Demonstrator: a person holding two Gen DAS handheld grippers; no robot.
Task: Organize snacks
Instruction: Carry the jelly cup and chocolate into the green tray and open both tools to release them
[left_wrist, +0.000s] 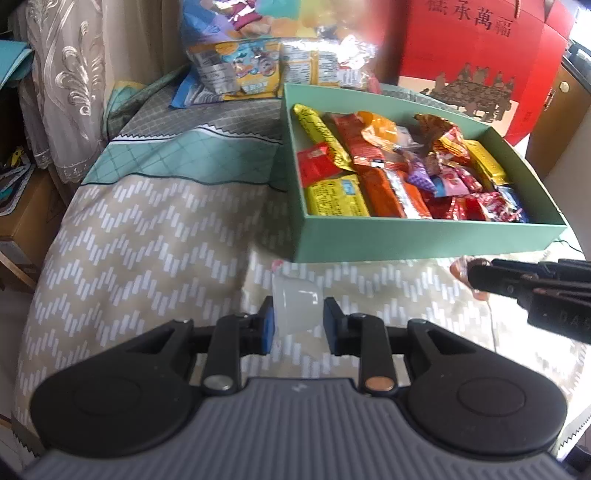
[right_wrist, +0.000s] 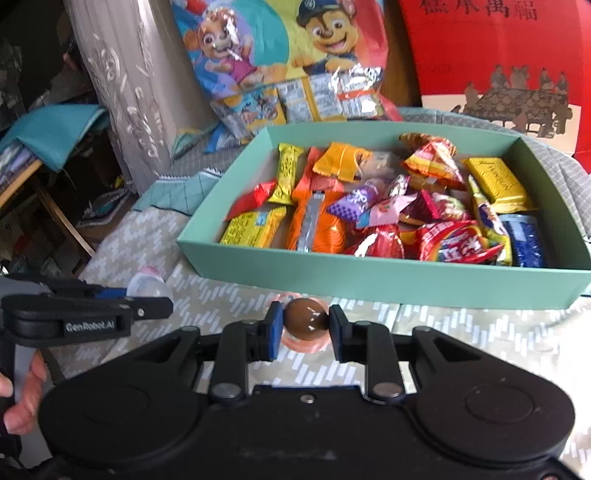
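Two jelly cups are sitting between the tongs, with the snack box lying straight ahead.

The left gripper (left_wrist: 298, 325) is bracketing a clear jelly cup (left_wrist: 297, 308) lying on its side, long axis pointing forward; the left pad is touching it, a gap is showing at the right pad, so the jaws are standing open. The right gripper (right_wrist: 306, 325) is pinching a brown jelly cup (right_wrist: 306, 319), both pads touching it. The green box (right_wrist: 388, 282) of wrapped snacks is lying just beyond both tips, nearer the right gripper and ahead-right of the left one, so each cup is probably needing a lift forward over the near wall.
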